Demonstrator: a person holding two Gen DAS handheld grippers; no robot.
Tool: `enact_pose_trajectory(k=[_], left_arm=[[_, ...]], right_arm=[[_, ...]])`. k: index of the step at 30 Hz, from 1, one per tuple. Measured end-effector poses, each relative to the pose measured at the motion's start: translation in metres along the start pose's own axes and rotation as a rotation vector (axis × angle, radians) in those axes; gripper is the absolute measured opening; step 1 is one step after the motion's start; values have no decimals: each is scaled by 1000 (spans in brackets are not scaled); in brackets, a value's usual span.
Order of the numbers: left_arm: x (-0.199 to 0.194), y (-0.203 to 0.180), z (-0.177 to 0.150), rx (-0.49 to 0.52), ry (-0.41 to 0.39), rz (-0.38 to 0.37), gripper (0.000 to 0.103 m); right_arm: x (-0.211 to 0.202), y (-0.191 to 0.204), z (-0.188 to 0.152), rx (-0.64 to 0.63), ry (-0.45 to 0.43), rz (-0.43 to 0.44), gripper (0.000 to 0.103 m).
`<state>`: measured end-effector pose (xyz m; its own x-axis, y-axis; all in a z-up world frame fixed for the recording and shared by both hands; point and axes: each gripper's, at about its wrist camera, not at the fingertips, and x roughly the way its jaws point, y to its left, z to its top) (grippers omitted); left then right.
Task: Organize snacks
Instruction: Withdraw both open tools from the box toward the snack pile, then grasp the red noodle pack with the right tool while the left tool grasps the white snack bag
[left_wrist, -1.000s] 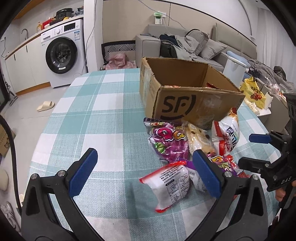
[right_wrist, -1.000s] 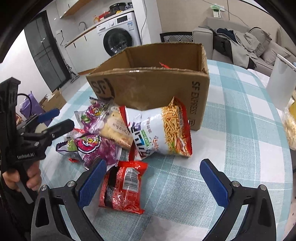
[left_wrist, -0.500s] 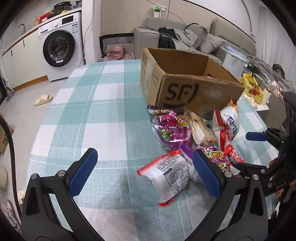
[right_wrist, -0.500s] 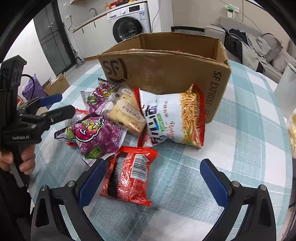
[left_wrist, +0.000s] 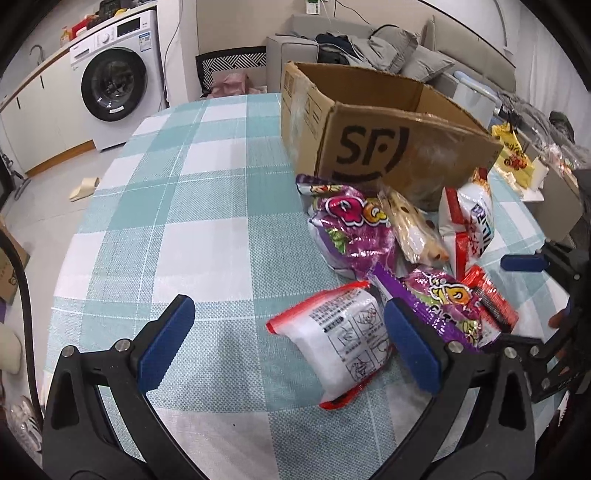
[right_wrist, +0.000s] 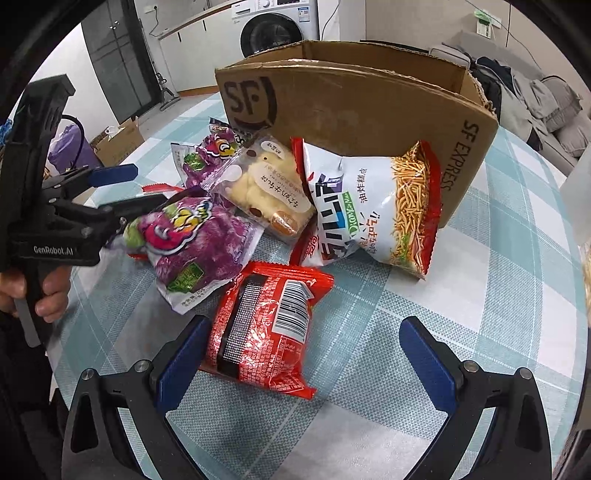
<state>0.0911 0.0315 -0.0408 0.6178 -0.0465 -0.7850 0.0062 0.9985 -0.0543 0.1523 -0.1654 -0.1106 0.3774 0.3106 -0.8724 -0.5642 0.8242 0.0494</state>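
An open cardboard box (left_wrist: 388, 147) (right_wrist: 354, 103) stands on the checked table. Snack packets lie in front of it: two purple bags (left_wrist: 354, 229) (right_wrist: 192, 243), a bread pack (right_wrist: 266, 188), and a noodle-snack bag (right_wrist: 380, 210) leaning on the box. My left gripper (left_wrist: 288, 343) is open, low over the table, and a white packet with red edges (left_wrist: 340, 339) lies between its fingers, close to the right one. My right gripper (right_wrist: 304, 365) is open too. A red packet (right_wrist: 266, 325) lies between its fingers, nearer the left one.
The tablecloth (left_wrist: 184, 221) left of the box carries nothing. Off the table are a washing machine (left_wrist: 114, 85) at the back left and a sofa (left_wrist: 369, 40) piled with clothes. A yellow bag (left_wrist: 513, 158) sits to the right. A hand (right_wrist: 48, 291) holds the left gripper's handle.
Both grippers have come forward and lower toward the snack pile. The white packet now lies between the left fingers, the red packet between the right fingers. Nothing has been grasped.
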Motion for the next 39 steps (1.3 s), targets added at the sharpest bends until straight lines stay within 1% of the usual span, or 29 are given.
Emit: enact_pose_trajectory(k=[5, 9, 11, 19, 24, 26, 28, 30, 32, 34, 36, 37, 39], left_arm=[[6, -4, -1, 14, 22, -8, 102], [12, -4, -3, 15, 56, -27, 102], [13, -2, -3, 18, 60, -24, 102], [14, 5, -1, 22, 69, 1, 102], [17, -4, -4, 39, 77, -29, 102], [17, -9, -6, 54, 78, -26, 101], [18, -13, -7, 66, 78, -26, 95], [18, -15, -8, 72, 83, -44, 81], [17, -17, -10, 77, 78, -55, 77], [12, -20, -12, 90, 54, -54, 70], [8, -21, -11, 96, 40, -68, 60], [7, -21, -11, 97, 38, -78, 58], [3, -21, -10, 100, 26, -81, 56]], right_arm=[[-2, -12, -2, 17, 11, -43, 103], [-5, -21, -1, 38, 10, -60, 103], [-6, -23, 0, 41, 9, -72, 103], [-10, -28, 0, 45, 1, -73, 103], [-12, -27, -4, 41, -1, -67, 103], [-13, -26, -4, 34, -2, -59, 103], [-12, -25, -5, 33, -3, -51, 103], [-11, -25, -5, 29, -2, -45, 102], [-10, -23, -6, 20, 1, -38, 102], [-11, -21, -7, 10, 1, -30, 100], [-10, -18, -7, 0, 2, -19, 97], [-9, -17, -7, -6, 5, -18, 96], [-8, -13, -8, -14, 8, -14, 88]])
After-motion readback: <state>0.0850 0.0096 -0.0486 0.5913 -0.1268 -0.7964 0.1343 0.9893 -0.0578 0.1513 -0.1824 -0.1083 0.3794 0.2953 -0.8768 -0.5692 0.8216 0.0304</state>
